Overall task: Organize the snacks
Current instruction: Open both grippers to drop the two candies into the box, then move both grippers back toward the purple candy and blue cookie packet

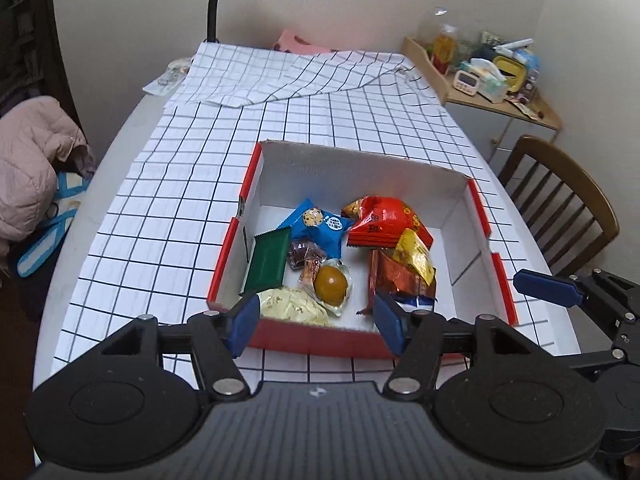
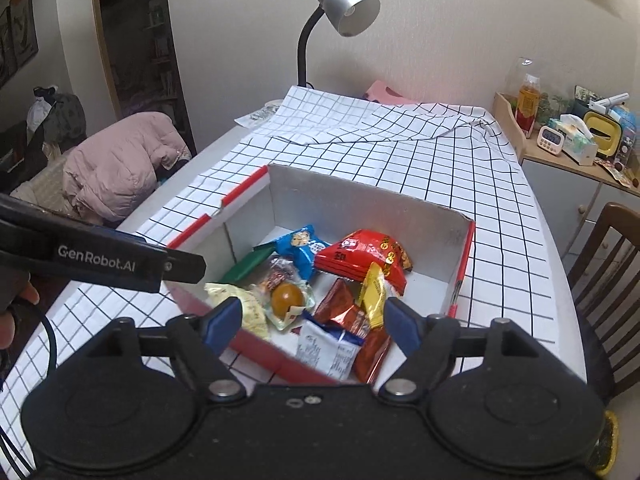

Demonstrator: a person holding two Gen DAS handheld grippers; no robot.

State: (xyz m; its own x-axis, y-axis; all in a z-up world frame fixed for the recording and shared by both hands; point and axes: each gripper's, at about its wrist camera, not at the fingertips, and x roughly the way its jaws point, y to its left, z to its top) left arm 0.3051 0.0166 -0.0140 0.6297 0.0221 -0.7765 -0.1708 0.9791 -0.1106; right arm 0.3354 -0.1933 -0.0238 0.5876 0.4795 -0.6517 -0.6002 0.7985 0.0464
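- Currently, the snacks all sit inside the red-edged box (image 1: 478, 210) on the gridded tablecloth (image 1: 168, 184); none lies on the cloth outside it, as far as either view shows.
- Left gripper (image 1: 316, 330): jaws spread apart, holding nothing, poised over the near wall of the box. Just ahead of it lie the pale cream packet (image 1: 292, 306) and the clear-wrapped round brown sweet (image 1: 330, 286).
- Right gripper (image 2: 314, 326): jaws likewise apart and empty, above the near right corner, over the white-and-blue packet (image 2: 326, 350) and the copper-brown foil packet (image 2: 344, 312).
- Contents, left to right in the left view: green bar (image 1: 266, 262) leaning at the left wall, blue cookie packet (image 1: 320, 226), red packet (image 1: 386, 222) with a yellow packet (image 1: 416, 258) resting on it.
- Judgement: the packing looks done or nearly so (the pile is loose, overlapping, crowded to the near half; the far half is bare floor).
- If tidying continues, take one packet at a time, topmost first — the yellow one, then the red — so nothing beneath gets dragged.
- Grip foil packets at a crimped end seam, not the puffed middle; they will likely slip or crush.
- Keep the two grippers well apart inside the box; the walls leave little room for both.
- Risk: snagging the near wall on descent and shifting the box.
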